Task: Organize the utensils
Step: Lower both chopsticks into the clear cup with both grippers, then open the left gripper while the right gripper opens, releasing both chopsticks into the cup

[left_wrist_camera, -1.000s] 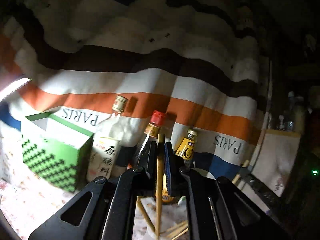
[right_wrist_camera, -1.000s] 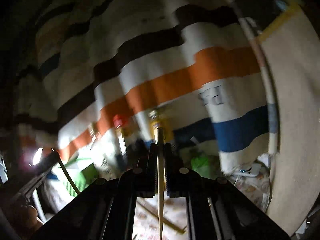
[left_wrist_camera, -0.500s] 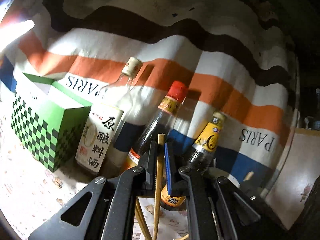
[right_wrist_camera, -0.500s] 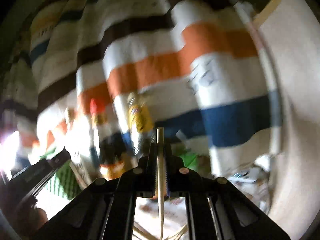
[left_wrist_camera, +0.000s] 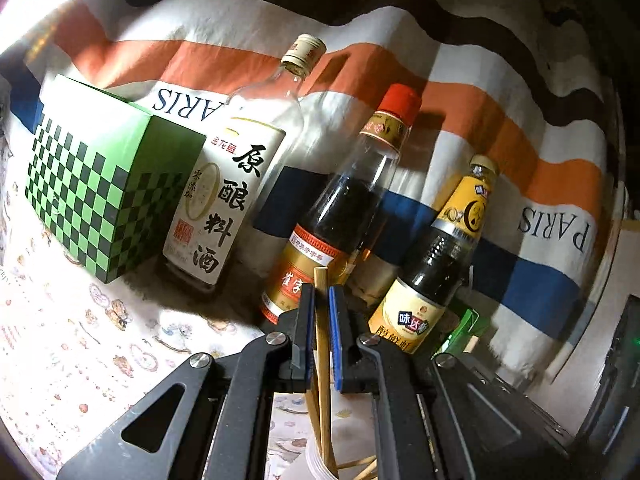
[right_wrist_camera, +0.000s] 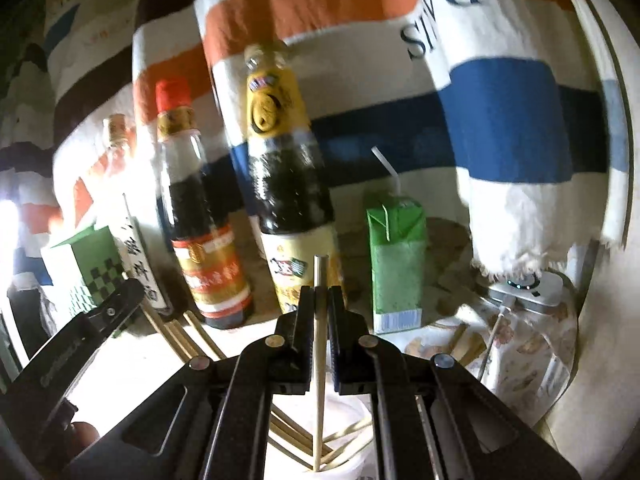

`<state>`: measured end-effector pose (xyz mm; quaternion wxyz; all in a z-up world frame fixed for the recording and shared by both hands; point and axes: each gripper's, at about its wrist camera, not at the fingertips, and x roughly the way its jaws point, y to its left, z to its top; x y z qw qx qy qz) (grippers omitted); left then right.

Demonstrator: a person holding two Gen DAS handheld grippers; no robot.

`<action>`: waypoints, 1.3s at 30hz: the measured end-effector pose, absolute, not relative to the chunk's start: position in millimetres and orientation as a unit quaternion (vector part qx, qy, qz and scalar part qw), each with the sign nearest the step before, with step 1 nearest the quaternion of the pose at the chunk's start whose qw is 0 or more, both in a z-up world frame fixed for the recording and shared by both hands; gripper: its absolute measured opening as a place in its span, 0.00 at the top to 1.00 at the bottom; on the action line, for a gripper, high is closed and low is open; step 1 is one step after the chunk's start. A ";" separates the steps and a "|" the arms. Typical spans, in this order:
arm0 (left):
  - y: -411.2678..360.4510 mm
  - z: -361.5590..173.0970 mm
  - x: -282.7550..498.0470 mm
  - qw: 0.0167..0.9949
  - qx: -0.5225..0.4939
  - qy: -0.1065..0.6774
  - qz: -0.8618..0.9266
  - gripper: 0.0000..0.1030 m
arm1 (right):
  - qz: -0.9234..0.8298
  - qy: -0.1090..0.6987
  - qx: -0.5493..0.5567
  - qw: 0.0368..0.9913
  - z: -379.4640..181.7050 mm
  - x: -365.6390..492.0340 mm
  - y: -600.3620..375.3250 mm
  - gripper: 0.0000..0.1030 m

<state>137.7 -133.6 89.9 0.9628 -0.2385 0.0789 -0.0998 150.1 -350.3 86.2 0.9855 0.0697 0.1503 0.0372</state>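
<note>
Left gripper (left_wrist_camera: pixel 321 312): narrowly parted around a chopstick (left_wrist_camera: pixel 322 360) whose lower end sits in the white cup (left_wrist_camera: pixel 316 466); grip uncertain, a gap shows on its right.
Right gripper (right_wrist_camera: pixel 320 312): pinched tight on a paler chopstick (right_wrist_camera: pixel 319 360), its tip down in the cup (right_wrist_camera: pixel 348 468).
Writing: "PARIS" on the striped cloth (left_wrist_camera: pixel 460 80); "原酿料酒" on the clear bottle (left_wrist_camera: pixel 236 184).
Far worktop (left_wrist_camera: pixel 80 360): checked green box (left_wrist_camera: pixel 100 200), red-capped bottle (left_wrist_camera: pixel 340 216), yellow-labelled bottle (left_wrist_camera: pixel 436 264), green carton (right_wrist_camera: pixel 396 256).
Change: both cameras now sit lower and nearer the bottles than a second ago.
</note>
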 end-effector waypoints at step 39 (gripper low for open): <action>-140.9 90.1 129.1 0.983 -0.115 0.109 -0.089 0.43 | -0.010 0.157 0.111 0.981 113.3 143.5 -395.2 0.76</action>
